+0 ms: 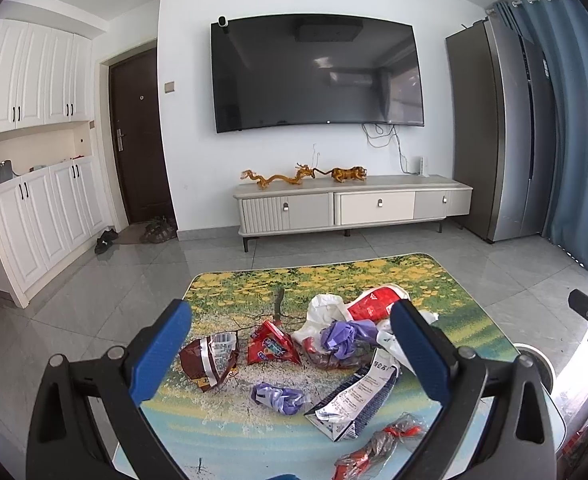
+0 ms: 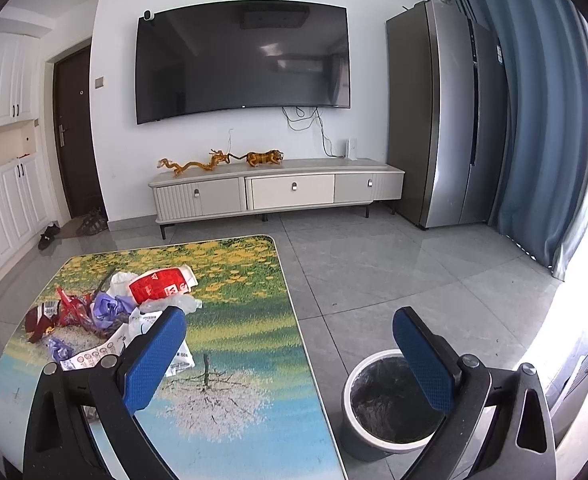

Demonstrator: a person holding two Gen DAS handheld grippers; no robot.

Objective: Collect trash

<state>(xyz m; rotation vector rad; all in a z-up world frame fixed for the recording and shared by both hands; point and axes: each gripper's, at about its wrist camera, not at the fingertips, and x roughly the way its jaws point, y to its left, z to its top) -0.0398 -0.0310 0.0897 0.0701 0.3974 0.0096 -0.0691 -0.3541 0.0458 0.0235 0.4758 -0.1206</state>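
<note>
Several pieces of trash lie on a low table (image 1: 454, 280) with a printed landscape top. In the left wrist view I see a brown wrapper (image 1: 210, 364), a red triangular wrapper (image 1: 272, 344), a crumpled purple wrapper (image 1: 280, 398), a red and white cup (image 1: 374, 306), a white and blue carton wrapper (image 1: 358, 398) and a red twisted wrapper (image 1: 378, 446). My left gripper (image 1: 290, 320) is open above the pile, holding nothing. My right gripper (image 2: 290, 328) is open and empty over the table's right edge, above a grey bin (image 2: 390, 404) on the floor. The pile (image 2: 106, 308) shows at left.
A TV cabinet (image 1: 350, 204) stands against the far wall under a wall TV (image 1: 318, 72). A tall fridge (image 2: 446, 120) and blue curtain (image 2: 542, 120) are at right. White cupboards (image 1: 34, 152) and a dark door (image 1: 138, 140) are at left. Grey tile floor surrounds the table.
</note>
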